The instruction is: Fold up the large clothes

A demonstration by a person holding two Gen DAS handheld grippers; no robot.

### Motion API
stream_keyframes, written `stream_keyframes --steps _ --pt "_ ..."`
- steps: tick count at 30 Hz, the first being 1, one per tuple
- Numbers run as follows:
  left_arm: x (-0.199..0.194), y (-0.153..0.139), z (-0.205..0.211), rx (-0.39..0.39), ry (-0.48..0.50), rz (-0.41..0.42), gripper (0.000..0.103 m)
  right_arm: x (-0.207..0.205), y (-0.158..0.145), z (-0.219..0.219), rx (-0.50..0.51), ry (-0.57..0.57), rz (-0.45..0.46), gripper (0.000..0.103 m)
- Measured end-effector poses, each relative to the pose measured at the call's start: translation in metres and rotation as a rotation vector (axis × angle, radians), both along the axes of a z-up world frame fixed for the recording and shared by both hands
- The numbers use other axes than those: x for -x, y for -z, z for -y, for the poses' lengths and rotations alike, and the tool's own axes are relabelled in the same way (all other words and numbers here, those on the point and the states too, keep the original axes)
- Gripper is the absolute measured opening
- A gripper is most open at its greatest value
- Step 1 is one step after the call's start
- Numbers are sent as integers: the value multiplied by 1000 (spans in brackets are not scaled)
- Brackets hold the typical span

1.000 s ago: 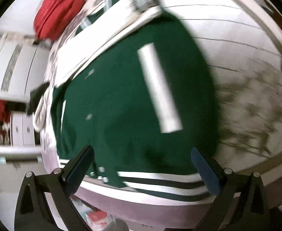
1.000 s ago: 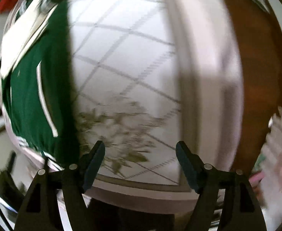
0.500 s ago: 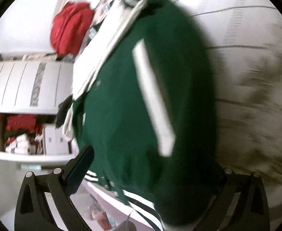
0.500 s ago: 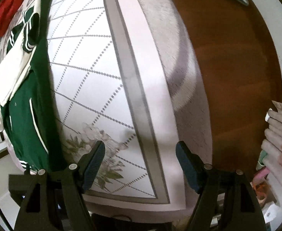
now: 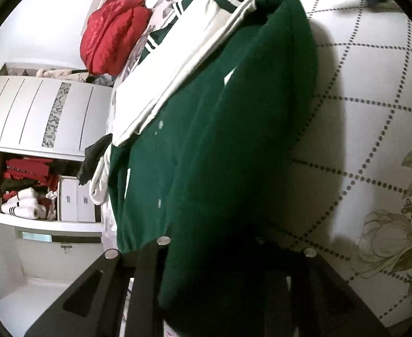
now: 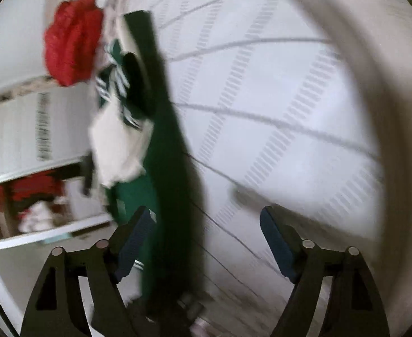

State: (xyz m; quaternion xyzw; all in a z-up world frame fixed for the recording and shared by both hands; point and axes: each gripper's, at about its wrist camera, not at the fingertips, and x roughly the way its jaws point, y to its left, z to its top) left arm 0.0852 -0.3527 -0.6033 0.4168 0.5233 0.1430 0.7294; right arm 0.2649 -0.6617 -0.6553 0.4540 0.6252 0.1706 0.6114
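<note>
A dark green jacket with white sleeves and striped cuffs lies on a white quilted bed. My left gripper is down on its near edge; green cloth is bunched over the fingers and hides the tips, and the jaws look drawn together on it. In the blurred right wrist view my right gripper is open and empty. Its left finger is beside the jacket's raised edge.
A red bundle lies at the far end of the bed, also in the right wrist view. A white wardrobe and open shelves with clothes stand left of the bed.
My left gripper has moved into the jacket's near edge and the cloth now covers its fingers. My right gripper has swung left from the bare bed side toward the jacket.
</note>
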Motion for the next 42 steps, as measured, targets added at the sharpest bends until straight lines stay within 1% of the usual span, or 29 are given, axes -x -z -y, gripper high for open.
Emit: stream_keyframes --steps 2,3,6,9,11,12,13,14,15,16,18,20,22,25,27,28,29,30,32,34,36,37,38,40,42 --pt "-1 -3 -2 -15 -2 19 21 -26 13 -13 -93 -5 26 83" --pt "-1 -4 -2 -29 2 35 21 -33 18 -25 -120 -5 30 83" --pt "-2 -6 -2 -51 9 61 20 -63 35 -55 -242 -5 31 83" --pt "-3 -11 -4 -65 7 103 20 -86 45 -85 -305 -20 20 82" --pt "-4 -12 -6 -74 6 121 20 -98 49 -101 -303 -46 6 81" --pt "-4 -13 -7 -78 8 134 20 -103 52 -111 -307 -42 -2 78" --pt "-5 -15 -9 -75 7 140 20 -107 53 -116 -307 -37 -11 74" --pt "-6 -15 -11 -71 4 138 20 -111 56 -123 -294 -42 -29 56" --pt "-7 -16 -12 -67 3 138 20 -113 59 -131 -272 -47 -49 31" --pt "-8 -18 -15 -63 4 146 20 -114 63 -137 -238 -47 -72 18" --pt "-10 -24 -19 -47 3 147 20 -112 63 -145 -224 -27 -75 13" --pt "-11 -35 -26 -17 -5 156 20 -112 52 -148 -200 -27 -71 10" --pt "-11 -50 -34 27 -21 169 20 -115 26 -157 -167 -41 -33 9" --pt "-11 -81 -55 96 -47 193 19 -122 -20 -171 -139 -59 18 8" --pt "-13 -101 -75 144 -73 197 19 -130 -57 -192 -98 -92 62 8" --pt "-15 -110 -85 170 -87 198 19 -136 -73 -210 -74 -109 79 8" --pt "-17 -120 -99 204 -112 198 19 -137 -85 -217 -58 -124 91 8" --pt "-20 -130 -116 233 -136 199 19 -143 -104 -238 -35 -146 106 8" --pt "-26 -144 -146 268 -170 202 20 -152 -131 -270 4 -179 126 8" --pt "-32 -155 -183 323 -224 204 21 -163 -152 -301 43 -202 130 8" --pt "-38 -158 -224 365 -275 199 22 -176 -164 -350 80 -227 126 9" --pt "-41 -157 -247 387 -306 190 22 -180 -165 -370 96 -239 124 9" --pt "-44 -153 -270 413 -339 180 22 -187 -164 -401 117 -253 121 8" --pt "-50 -138 -309 476 -399 148 24 -198 -161 -455 151 -287 114 8" --pt "-54 -113 -343 537 -449 73 27 -205 -146 -509 187 -329 94 9"
